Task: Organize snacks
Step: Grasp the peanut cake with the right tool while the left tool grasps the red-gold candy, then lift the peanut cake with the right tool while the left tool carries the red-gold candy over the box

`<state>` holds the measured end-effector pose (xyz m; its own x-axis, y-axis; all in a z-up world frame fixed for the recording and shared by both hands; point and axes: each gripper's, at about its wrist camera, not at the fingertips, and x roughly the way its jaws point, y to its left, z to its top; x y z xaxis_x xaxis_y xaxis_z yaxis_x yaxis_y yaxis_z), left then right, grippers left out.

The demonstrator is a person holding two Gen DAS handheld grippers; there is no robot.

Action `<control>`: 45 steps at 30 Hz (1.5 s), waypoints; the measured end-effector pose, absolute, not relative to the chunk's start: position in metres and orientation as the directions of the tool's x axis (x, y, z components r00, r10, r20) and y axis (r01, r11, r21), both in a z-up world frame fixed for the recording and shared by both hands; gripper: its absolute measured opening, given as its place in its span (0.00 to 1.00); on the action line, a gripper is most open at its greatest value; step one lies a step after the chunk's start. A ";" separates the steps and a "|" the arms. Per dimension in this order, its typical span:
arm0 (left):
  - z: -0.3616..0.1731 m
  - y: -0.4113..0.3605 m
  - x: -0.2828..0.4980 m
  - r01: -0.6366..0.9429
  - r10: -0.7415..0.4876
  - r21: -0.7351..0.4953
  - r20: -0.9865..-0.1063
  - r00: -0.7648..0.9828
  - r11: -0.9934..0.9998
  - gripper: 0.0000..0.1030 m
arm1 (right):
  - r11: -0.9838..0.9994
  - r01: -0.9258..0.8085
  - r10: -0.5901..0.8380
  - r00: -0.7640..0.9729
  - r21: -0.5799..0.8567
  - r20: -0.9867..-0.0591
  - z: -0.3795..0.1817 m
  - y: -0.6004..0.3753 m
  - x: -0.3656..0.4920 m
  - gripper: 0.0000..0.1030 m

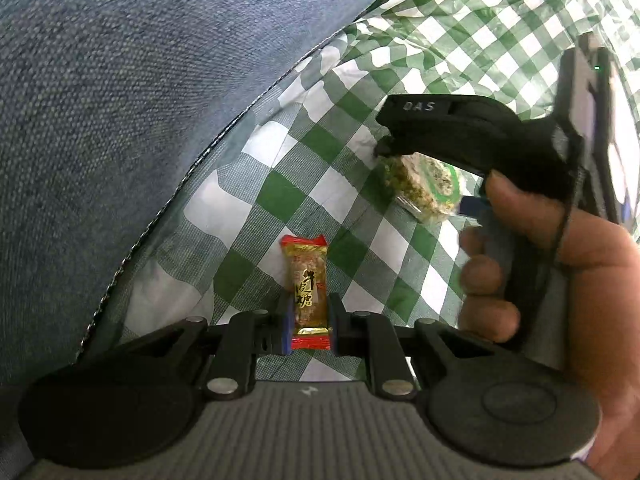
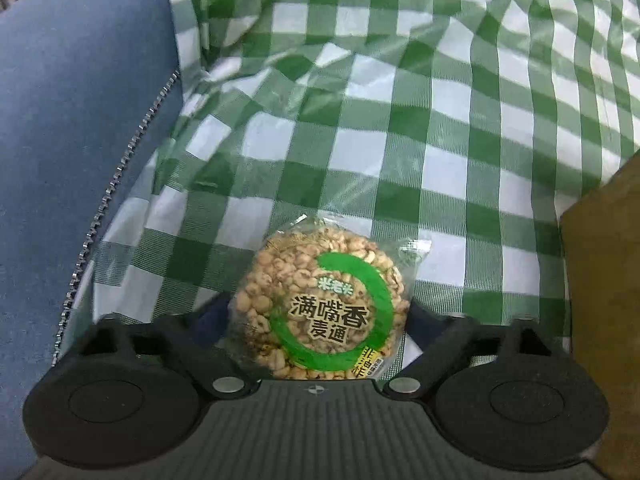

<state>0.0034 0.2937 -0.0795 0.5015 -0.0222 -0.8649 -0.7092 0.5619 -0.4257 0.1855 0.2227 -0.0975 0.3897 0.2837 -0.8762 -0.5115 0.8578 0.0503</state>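
While the green-checked lining (image 2: 400, 128) of the blue fabric bag (image 1: 100, 100) fills most of both views, it seems to be the place where the snacks are collected, because both grippers point down into it. At the right edge a brown cardboard wall (image 2: 600, 300) stands beside it. The right gripper (image 2: 320, 320) has its jaws wide on both sides of the round puffed-grain cake (image 2: 316, 304); the pack sits between them, but I cannot tell if the pads press on it. The left gripper (image 1: 310, 320) is nearly closed and clamps the small red-and-gold candy (image 1: 308, 292) by its long sides, probably to lower it next onto the lining.
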 end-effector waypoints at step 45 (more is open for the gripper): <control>-0.011 0.235 0.003 -0.581 0.165 -0.278 -0.787 0.594 0.765 0.18 | 0.720 -0.694 0.621 0.626 0.027 -0.472 0.072 -0.111 0.036 0.79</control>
